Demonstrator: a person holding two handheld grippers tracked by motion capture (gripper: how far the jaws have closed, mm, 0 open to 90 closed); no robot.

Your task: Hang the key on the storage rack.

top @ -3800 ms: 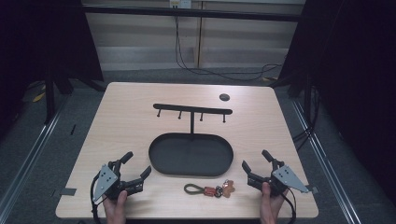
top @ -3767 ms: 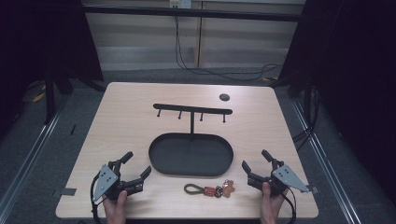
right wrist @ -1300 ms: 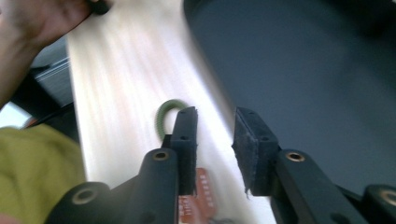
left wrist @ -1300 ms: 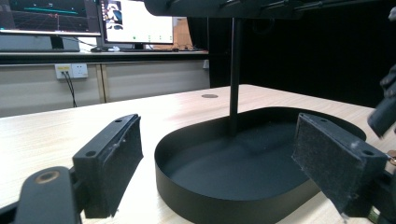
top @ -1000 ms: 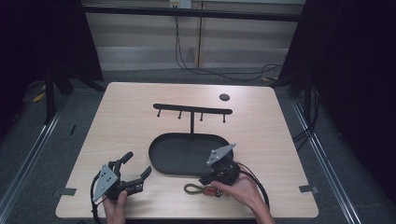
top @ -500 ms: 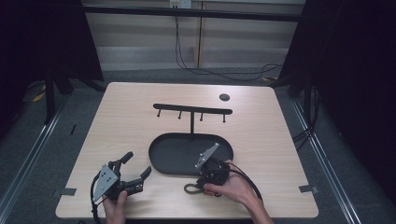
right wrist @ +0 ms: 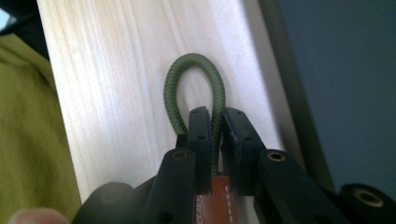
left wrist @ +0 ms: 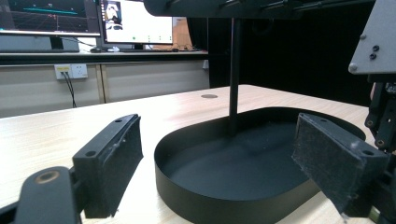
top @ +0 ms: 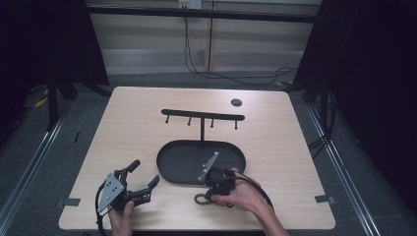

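A key fob lies near the table's front edge, with a green cord loop (top: 198, 199) (right wrist: 171, 88) and a brown leather tag (right wrist: 217, 206). My right gripper (top: 208, 193) (right wrist: 214, 122) is shut on one strand of the cord just above the tag, and the loop lies flat on the wood. In the high view the hand covers the tag. My left gripper (top: 144, 173) (left wrist: 219, 158) stands open with nothing between its jaws, left of the black oval tray (top: 183, 164) (left wrist: 243, 177).
A black rack (top: 202, 116) with several hooks rises on a post (left wrist: 233, 70) from the tray's far side. A small dark disc (top: 236, 102) lies at the table's back right. A yellow-green sleeve (right wrist: 23, 121) sits beyond the table edge.
My right hand came from the table's front right corner to the fob, then moved left along the tray's front rim onto the green cord. The left gripper has kept still.
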